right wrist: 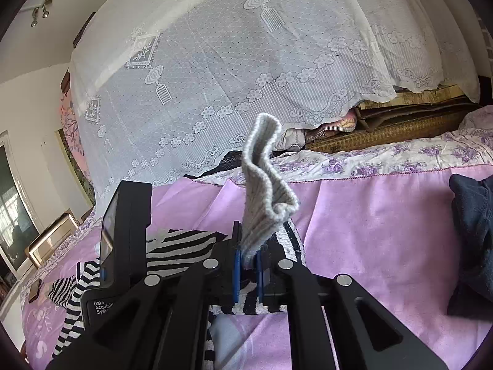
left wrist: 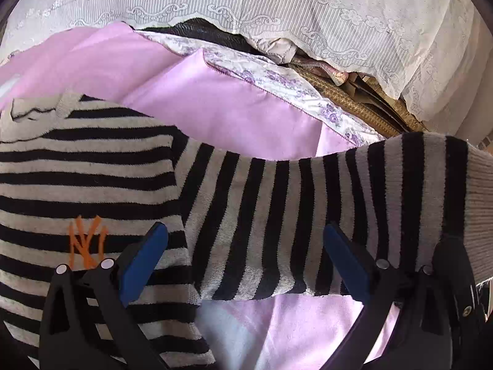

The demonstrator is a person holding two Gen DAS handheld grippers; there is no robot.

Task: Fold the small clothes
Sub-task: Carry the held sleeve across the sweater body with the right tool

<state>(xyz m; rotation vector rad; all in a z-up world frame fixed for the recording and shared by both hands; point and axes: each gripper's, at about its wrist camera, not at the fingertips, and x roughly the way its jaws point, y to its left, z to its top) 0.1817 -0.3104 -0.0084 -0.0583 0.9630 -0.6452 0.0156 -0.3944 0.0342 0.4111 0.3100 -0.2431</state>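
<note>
A small black-and-white striped sweater (left wrist: 92, 166) with an orange logo lies on a pink bedsheet (left wrist: 215, 108). Its sleeve (left wrist: 308, 215) stretches to the right, lifted off the sheet. My left gripper (left wrist: 243, 256) is open, its blue pads on either side of the sleeve, above it. My right gripper (right wrist: 246, 265) is shut on the sleeve's grey ribbed cuff (right wrist: 265, 185), which sticks up between the fingers. The sweater body (right wrist: 178, 246) shows to the left in the right wrist view, partly hidden by the left gripper's housing (right wrist: 123, 231).
A white lace curtain (right wrist: 246, 61) hangs behind the bed. A floral bedspread edge (left wrist: 292, 86) and a woven mat (right wrist: 385, 129) lie at the far side. A dark blue garment (right wrist: 471, 231) lies on the sheet at the right. Framed pictures (right wrist: 49, 237) stand at left.
</note>
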